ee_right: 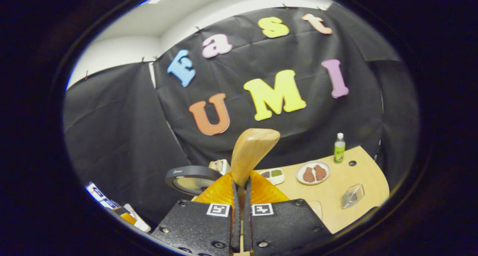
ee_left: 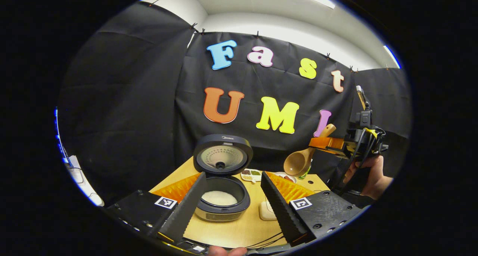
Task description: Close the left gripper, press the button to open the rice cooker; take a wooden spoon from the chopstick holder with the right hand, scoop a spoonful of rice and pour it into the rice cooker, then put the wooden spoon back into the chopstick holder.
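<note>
The rice cooker (ee_left: 220, 207) stands open on the wooden table, lid (ee_left: 222, 155) raised upright and white rice in its pot. My left gripper (ee_left: 231, 207) is open just in front of it, one finger on each side of the pot, holding nothing. Off to the right, higher than the cooker, the right gripper (ee_left: 328, 144) carries the wooden spoon (ee_left: 298, 162), bowl hanging down toward the table. In the right gripper view my right gripper (ee_right: 241, 196) is shut on the spoon's handle, and the spoon bowl (ee_right: 252, 151) rises ahead of the fingers. The cooker lid (ee_right: 192, 179) sits low on the left.
A divided dish of grains (ee_left: 251, 173) lies behind the cooker, a small white pad (ee_left: 267, 211) to its right. Farther right on the table (ee_right: 351, 181) are a plate of brown food (ee_right: 313, 172), a green bottle (ee_right: 339, 147) and a clear ridged object (ee_right: 353, 195). A hand (ee_left: 373, 177) holds the right gripper.
</note>
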### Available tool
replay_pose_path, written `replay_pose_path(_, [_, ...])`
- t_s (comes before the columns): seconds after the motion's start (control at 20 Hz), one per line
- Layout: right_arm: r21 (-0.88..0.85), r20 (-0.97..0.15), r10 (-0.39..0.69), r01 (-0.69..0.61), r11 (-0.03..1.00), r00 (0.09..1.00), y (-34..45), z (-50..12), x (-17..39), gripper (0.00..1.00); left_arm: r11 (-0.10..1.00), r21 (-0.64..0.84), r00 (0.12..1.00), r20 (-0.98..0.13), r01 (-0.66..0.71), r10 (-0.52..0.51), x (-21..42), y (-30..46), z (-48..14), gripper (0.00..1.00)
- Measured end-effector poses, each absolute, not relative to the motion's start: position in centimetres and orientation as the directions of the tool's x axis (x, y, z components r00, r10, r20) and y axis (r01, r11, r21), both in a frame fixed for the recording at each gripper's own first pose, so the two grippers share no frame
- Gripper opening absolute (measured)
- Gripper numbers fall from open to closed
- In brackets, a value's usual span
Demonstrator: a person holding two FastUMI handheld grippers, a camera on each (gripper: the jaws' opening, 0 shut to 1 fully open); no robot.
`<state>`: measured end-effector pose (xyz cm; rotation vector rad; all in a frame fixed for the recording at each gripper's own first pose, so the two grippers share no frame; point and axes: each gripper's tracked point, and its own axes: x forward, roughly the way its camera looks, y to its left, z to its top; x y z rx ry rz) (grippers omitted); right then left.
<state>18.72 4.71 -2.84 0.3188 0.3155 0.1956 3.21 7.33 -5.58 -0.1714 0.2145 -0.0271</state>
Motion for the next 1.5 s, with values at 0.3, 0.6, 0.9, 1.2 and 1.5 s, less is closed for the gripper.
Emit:
replay_pose_path(0.3, [0.326,-0.287,0.048,0.050,0.944,0.957,-9.7,-4.5,18.8,0.08,0.983,-0.164,0.966,-0.227,0.087,-0.124,6.0,0.7,-5.2,0.95])
replay_pose_path(0.6, [0.306,-0.328,-0.087,0.193,0.932,0.941,-20.7,-7.6,20.2,0.08,0.987,-0.141,0.963,-0.248,0.074,-0.108,8.4,-2.9,-5.5,0.95])
replay_pose_path(0.9, [0.230,-0.399,-0.146,0.253,0.940,0.905,-25.9,-14.2,23.0,0.08,0.994,-0.104,0.959,-0.275,0.034,-0.062,9.7,-4.0,-6.4,0.95])
replay_pose_path(1.2, [0.176,-0.470,-0.145,0.253,0.951,0.871,-26.8,-21.9,25.8,0.08,0.998,-0.062,0.948,-0.317,0.004,-0.023,10.4,-4.5,-7.5,0.95])
replay_pose_path(1.5, [0.126,-0.496,-0.150,0.241,0.962,0.855,-27.4,-26.5,27.3,0.08,0.997,-0.053,0.947,-0.320,-0.054,0.034,11.0,-3.3,-7.3,0.95])
